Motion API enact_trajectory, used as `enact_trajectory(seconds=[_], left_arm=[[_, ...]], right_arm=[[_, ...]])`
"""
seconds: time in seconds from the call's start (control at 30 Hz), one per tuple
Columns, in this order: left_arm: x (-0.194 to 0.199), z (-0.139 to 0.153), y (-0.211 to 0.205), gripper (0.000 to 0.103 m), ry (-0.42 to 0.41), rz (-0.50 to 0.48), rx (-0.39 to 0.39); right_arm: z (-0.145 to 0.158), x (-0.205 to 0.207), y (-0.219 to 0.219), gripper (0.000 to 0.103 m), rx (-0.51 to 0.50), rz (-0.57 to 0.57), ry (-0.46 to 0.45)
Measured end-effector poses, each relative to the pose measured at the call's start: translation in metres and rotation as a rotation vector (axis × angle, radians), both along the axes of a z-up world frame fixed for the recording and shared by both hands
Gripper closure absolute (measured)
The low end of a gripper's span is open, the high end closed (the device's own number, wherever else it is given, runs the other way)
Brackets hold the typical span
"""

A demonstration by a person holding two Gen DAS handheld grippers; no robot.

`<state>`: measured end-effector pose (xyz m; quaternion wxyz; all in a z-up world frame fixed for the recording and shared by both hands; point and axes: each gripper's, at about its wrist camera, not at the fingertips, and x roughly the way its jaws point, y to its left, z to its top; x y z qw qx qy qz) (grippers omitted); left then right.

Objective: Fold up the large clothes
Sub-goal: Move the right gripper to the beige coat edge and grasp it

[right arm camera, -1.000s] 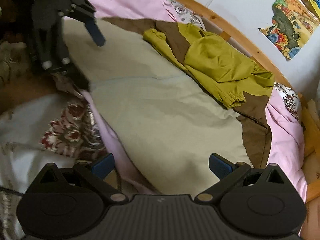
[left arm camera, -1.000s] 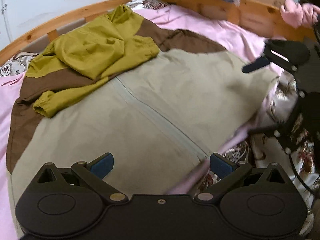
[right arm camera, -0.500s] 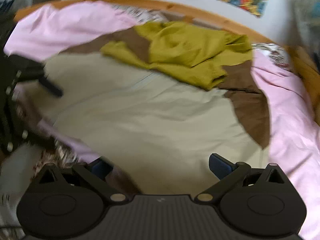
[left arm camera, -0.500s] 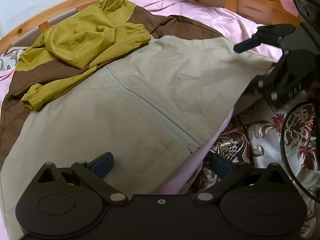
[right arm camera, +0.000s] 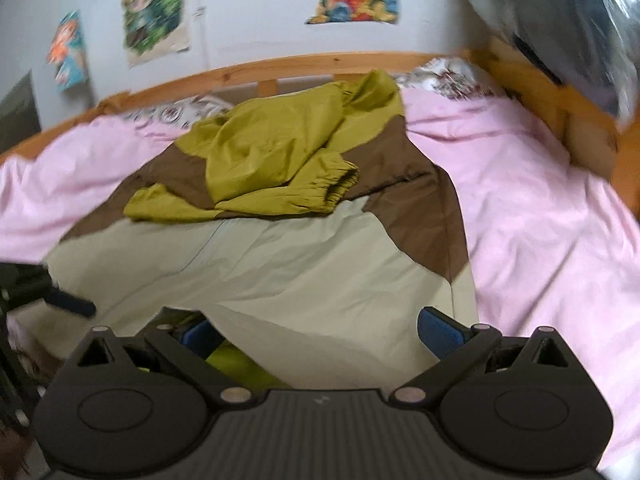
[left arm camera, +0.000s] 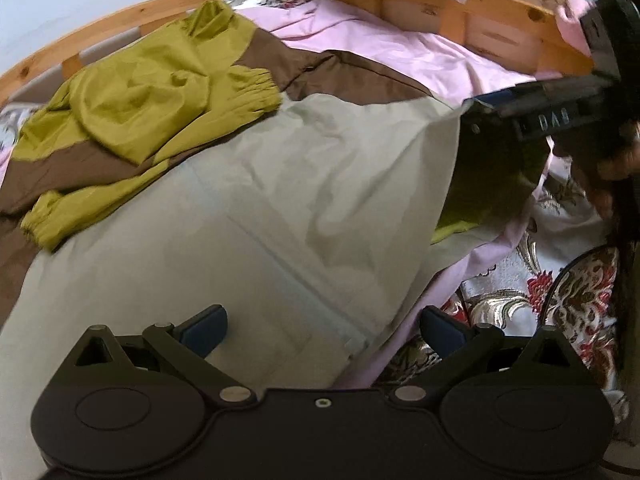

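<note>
Left wrist view: large jacket (left arm camera: 248,184) lies spread on the bed, pale body panel nearest, brown band beyond, olive sleeves (left arm camera: 132,112) bundled at the far end. Left hand-held gripper (left arm camera: 322,326) hangs over the near hem, jaws spread wide, nothing between them. Right hand-held gripper (left arm camera: 516,108) shows at the right edge of the jacket. That corner of the hem looks raised, with the olive lining (left arm camera: 456,232) showing under it. Whether its jaws pinch the cloth cannot be told from here.

Right wrist view: blurred. Right hand-held gripper (right arm camera: 316,330) reads as spread, blue pads well apart, pale hem lying between and under them, olive lining (right arm camera: 236,364) peeking beneath. No visible clench, so I judge it released, the hem corner resting on or against it.

Step in hand, as I judge it: take the near hem at two corners and carry it up toward the sleeves. To do it well, each gripper should pinch both layers, shell and lining, close to the corners, lift evenly and keep the hem line straight so the fold lands square.

Edges and room: pink sheet (right arm camera: 540,232) lies open to the right. Wooden bed rail (right arm camera: 280,70) bounds the far side, just beyond the sleeves. Near edge drops to a floral cover (left arm camera: 560,300).
</note>
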<state>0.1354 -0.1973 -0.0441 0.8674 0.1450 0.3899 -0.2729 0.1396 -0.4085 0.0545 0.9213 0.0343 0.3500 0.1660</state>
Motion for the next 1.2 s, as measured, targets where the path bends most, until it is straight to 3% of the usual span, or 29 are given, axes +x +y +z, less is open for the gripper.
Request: enact_trajectory(seconds=[0.13,0.47,0.77,0.9,1.1,1.17,1.2], left_arm=[[0.004,-0.003,-0.006,0.001,-0.023,0.004,0.027],[0.02,0.006,-0.013,0.002,-0.036,0.04,-0.025],[0.037,0.029,-0.004,0.003,-0.104,0.062,-0.018],[0.043,0.032,0.001,0.003,-0.102,0.071,-0.023],[0.044,0.034,0.001,0.003,-0.1,0.073,-0.028],[0.043,0.034,-0.001,0.003,-0.096,0.08,-0.036],[0.042,0.033,-0.001,0.003,-0.089,0.086,-0.042]], right_arm=[[-0.005,0.005,-0.007,0.0,0.041,-0.005,0.048],[-0.003,-0.002,0.006,0.0,-0.005,0.024,0.047],[0.01,-0.022,0.016,0.0,-0.064,0.144,-0.062],[0.018,-0.038,0.031,0.0,-0.138,0.231,-0.143],[0.004,-0.048,0.059,0.001,-0.307,0.333,-0.162],[-0.002,-0.046,0.065,0.007,-0.375,0.309,-0.157],[-0.006,-0.043,0.066,0.018,-0.39,0.297,-0.146]])
